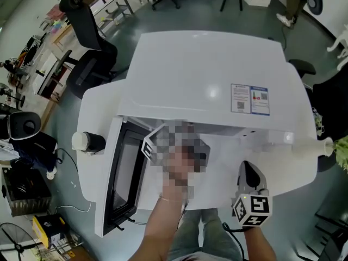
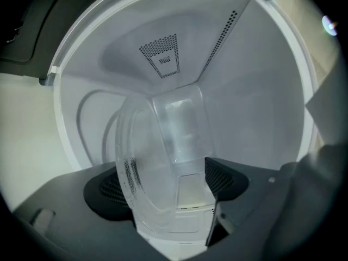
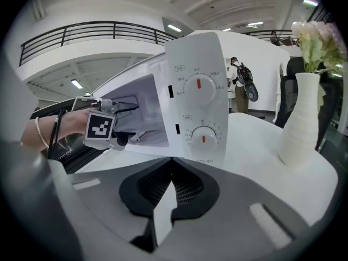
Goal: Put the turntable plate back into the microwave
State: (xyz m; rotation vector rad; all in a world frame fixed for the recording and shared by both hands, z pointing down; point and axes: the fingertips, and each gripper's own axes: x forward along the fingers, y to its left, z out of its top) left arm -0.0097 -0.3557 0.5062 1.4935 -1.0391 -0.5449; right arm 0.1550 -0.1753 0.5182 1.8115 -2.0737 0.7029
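The white microwave (image 1: 212,75) stands on a white table with its door (image 1: 117,173) swung open at the left. My left gripper (image 2: 168,173) reaches into the cavity; in the head view only its marker cube (image 1: 148,145) shows. The clear glass turntable plate (image 2: 157,145) stands edge-on between its widely spread jaws. The rim lies close to the left pad and the right pad is apart from it, so the gripper is open. My right gripper (image 3: 172,159) hangs in front of the control panel (image 3: 198,113), shut and empty. In the head view it is at the lower right (image 1: 247,173).
A white vase with flowers (image 3: 299,118) stands on the table right of the microwave. A dark cylinder with a white cap (image 1: 87,142) sits at the table's left edge. Office chairs (image 1: 87,31) and cluttered desks ring the table on the floor.
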